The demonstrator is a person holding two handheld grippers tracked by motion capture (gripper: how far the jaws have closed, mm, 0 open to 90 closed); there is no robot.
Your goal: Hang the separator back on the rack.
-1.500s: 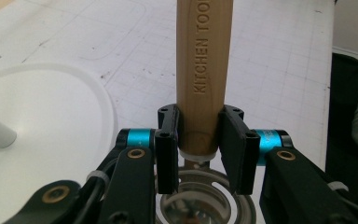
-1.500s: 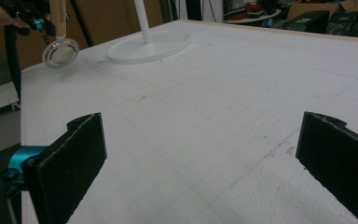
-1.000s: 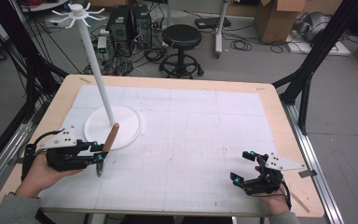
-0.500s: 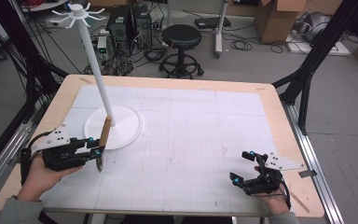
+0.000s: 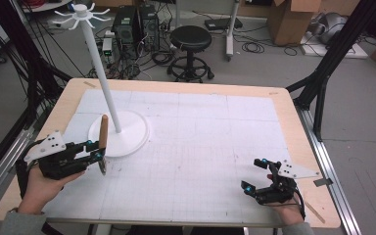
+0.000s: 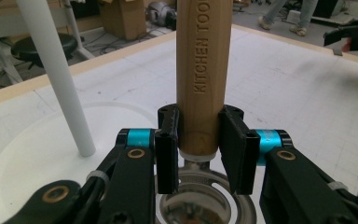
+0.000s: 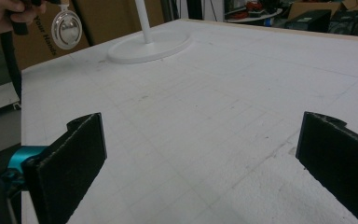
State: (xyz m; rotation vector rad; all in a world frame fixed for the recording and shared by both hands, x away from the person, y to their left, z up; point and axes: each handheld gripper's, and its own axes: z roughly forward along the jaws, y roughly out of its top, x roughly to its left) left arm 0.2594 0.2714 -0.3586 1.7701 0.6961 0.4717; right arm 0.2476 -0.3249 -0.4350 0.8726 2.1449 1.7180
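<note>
My left gripper (image 5: 98, 152) is shut on a kitchen tool's wooden handle (image 5: 104, 129), low down near its round metal head (image 5: 102, 168). In the left gripper view, the handle (image 6: 200, 70) reads "KITCHEN TOOL" and rises between the jaws of the left gripper (image 6: 199, 140), with the metal head (image 6: 200, 205) below them. A white stand's pole (image 5: 100, 68) rises from a round base (image 5: 132, 131) just beyond the tool and ends in a ring of hooks (image 5: 81, 12). My right gripper (image 5: 252, 174) rests open near the front right edge, and the right gripper (image 7: 200, 163) holds nothing.
The table is a wooden board (image 5: 293, 122) under a white gridded mat (image 5: 205, 137). The right gripper view has the stand base (image 7: 149, 46) far off and the tool's shiny head (image 7: 66, 30) under a hand (image 7: 4, 11). A stool (image 5: 190, 39) and boxes stand beyond the table.
My left gripper has shifted a little left and away, and the tool's handle has swung from leaning right to nearly upright by the stand base. The right gripper has stayed put.
</note>
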